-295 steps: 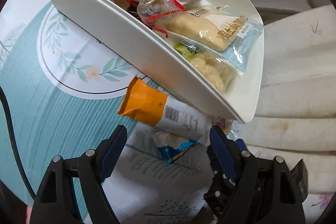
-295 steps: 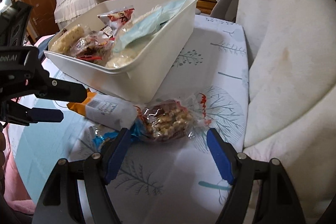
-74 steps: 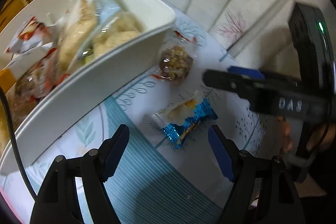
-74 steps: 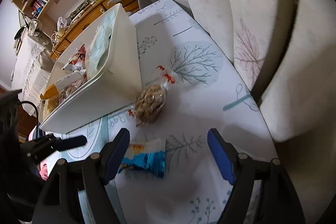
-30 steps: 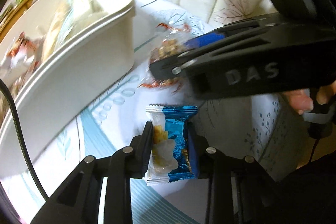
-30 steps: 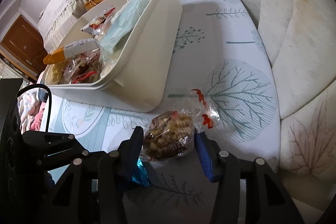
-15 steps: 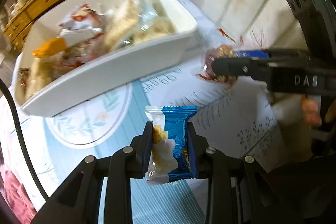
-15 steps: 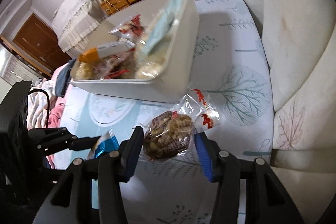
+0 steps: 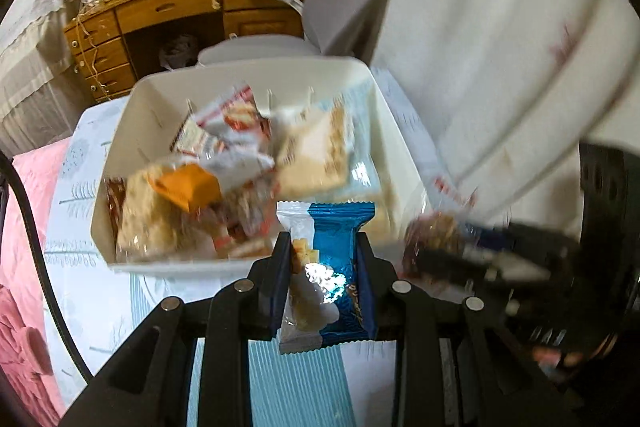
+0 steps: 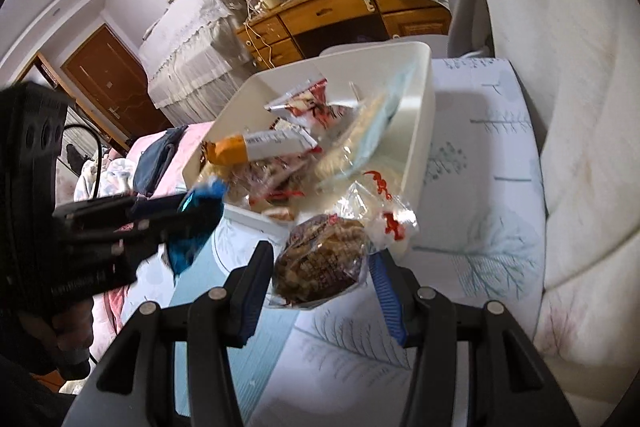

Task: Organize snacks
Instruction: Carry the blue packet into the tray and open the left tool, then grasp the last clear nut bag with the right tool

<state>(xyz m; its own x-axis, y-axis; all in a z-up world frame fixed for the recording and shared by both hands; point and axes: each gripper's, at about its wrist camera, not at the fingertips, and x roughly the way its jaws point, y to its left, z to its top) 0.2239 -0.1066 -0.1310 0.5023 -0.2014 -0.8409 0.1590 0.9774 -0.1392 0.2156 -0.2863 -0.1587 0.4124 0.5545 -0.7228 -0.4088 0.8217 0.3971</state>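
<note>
Left claw: squeezes a blue snack pack; writing too blurry to read.
Right claw: squeezes a clear nut bag, red marks unreadable.
White bin: full of snacks.

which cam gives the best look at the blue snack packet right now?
Left wrist view: the blue snack packet sits centred and sharp, clamped in the left hand-held gripper, its clear end and printing visible. The right wrist view shows only a blurred blue edge of it at the left, mostly hidden behind that hand-held gripper.

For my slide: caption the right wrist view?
Right gripper holding a nut snack bag near the white snack bin.
</note>
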